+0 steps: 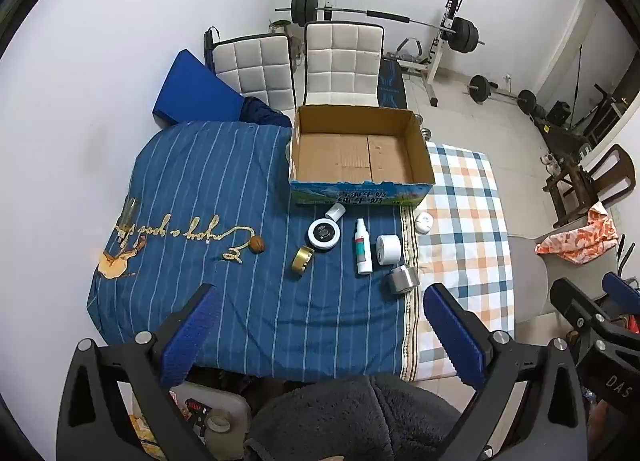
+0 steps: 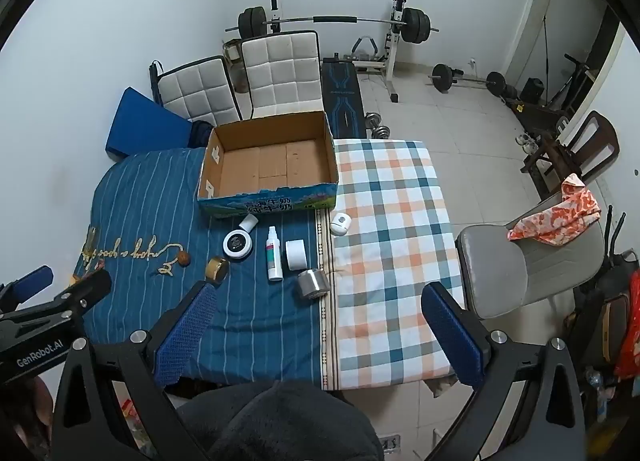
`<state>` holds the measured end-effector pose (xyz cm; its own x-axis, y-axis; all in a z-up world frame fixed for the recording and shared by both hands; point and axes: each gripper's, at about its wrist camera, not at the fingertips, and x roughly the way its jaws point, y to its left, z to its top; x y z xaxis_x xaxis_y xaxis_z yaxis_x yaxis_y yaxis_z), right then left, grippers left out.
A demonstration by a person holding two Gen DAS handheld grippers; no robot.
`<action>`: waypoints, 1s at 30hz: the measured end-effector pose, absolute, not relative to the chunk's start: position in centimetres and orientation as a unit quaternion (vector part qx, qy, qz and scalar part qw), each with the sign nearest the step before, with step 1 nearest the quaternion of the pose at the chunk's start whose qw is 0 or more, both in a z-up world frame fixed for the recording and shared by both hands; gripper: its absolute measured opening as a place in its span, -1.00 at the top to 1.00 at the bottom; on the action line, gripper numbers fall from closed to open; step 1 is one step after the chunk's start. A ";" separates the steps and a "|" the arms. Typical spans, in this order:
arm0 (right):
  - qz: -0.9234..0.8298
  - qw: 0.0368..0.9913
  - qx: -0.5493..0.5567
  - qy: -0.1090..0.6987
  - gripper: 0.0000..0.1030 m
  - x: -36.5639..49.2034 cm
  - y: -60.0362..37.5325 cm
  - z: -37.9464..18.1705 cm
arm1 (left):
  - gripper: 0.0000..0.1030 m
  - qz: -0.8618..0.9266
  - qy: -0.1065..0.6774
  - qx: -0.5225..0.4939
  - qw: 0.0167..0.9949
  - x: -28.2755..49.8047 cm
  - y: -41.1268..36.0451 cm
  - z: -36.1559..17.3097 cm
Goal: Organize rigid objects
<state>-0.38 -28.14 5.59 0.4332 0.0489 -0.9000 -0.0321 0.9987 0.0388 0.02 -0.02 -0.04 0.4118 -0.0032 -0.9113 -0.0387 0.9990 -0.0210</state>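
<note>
Both the left gripper (image 1: pixel 320 309) and the right gripper (image 2: pixel 320 307) are held spread apart, gripping nothing. An open cardboard box (image 1: pixel 360 153) is seen on the bed (image 1: pixel 200 181); just before it are laid a spray bottle (image 1: pixel 363 247), a white roll (image 1: pixel 389 249), a round tin (image 1: pixel 324 234) and a silver tape roll (image 1: pixel 402 279).
</note>
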 end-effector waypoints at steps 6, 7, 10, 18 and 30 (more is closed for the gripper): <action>0.018 0.848 0.002 0.529 -1.00 -0.4 -28.1 5.6 | -1.00 0.011 0.534 -0.024 0.845 -0.2 0.0 -0.2; 0.018 0.847 0.000 0.531 -1.00 -0.4 -28.1 5.6 | -1.00 0.009 0.534 -0.024 0.845 -0.1 0.0 -0.1; 0.016 0.847 0.000 0.531 -1.00 -0.4 -27.7 5.6 | -1.00 0.009 0.534 -0.025 0.845 0.0 0.1 0.1; 0.014 0.849 0.000 0.528 -1.00 -0.7 -28.1 5.7 | -1.00 0.006 0.536 -0.024 0.844 -0.3 -0.8 0.6; 0.001 0.851 0.011 0.524 -1.00 -1.3 -29.8 5.9 | -1.00 0.001 0.534 -0.023 0.845 -0.8 -1.5 0.4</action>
